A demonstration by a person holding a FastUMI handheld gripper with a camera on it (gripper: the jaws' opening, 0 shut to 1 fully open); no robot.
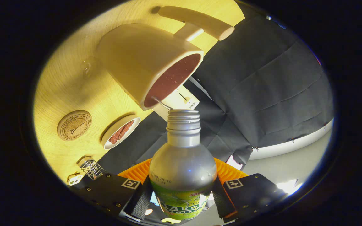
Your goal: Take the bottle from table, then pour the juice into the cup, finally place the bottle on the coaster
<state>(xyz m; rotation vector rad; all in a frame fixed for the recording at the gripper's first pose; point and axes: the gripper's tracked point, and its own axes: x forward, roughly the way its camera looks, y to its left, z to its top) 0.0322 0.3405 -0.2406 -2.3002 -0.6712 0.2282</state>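
Coaster [74,125] on table [61,91], bare; placing not yet done. Small dish [120,131] beside it. Cup [151,62] already holding red juice; pour apparently under way or near done. Uncapped bottle [182,163] tipped, mouth at cup rim. Gripper [182,201] pinching bottle body, both fingers pressing.

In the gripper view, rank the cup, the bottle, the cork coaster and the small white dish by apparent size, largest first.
1. cup and bottle, held between the gripper fingers: alike in apparent size, and the bottle is nearest the camera, so I leave them unranked.
2. small white dish.
3. cork coaster, close to the dish.
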